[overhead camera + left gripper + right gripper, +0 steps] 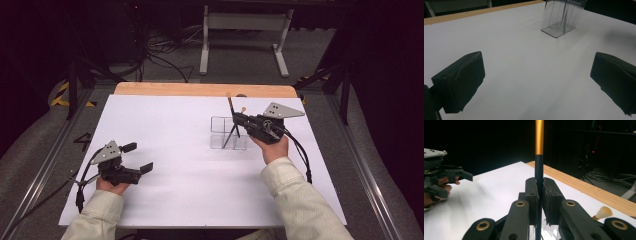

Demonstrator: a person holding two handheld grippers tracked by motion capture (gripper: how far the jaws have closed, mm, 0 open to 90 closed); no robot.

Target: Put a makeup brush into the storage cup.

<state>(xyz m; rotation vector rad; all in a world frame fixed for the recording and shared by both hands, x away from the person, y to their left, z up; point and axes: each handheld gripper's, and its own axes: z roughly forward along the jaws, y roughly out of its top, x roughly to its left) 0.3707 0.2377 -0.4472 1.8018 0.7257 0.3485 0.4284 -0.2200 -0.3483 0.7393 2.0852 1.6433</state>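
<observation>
A clear plastic compartment box [224,135] stands right of the middle of the white sheet [180,165]. My right gripper [235,119] hovers over it, shut on a thin black brush handle [231,106] with a gold band. In the right gripper view the handle [539,165] runs upright between the pads [532,195] of the right gripper [540,192], and its lower end drops into the box. A second brush with a pale tip [603,213] leans in the box. My left gripper [138,157] rests low at the left, open and holding nothing. The left gripper [536,82] faces the box [561,17] from afar.
The white sheet covers a wooden table whose far edge [200,90] shows bare. Cables trail from both grippers over the near side edges. A white metal stand [245,35] and loose cables lie on the floor beyond the table.
</observation>
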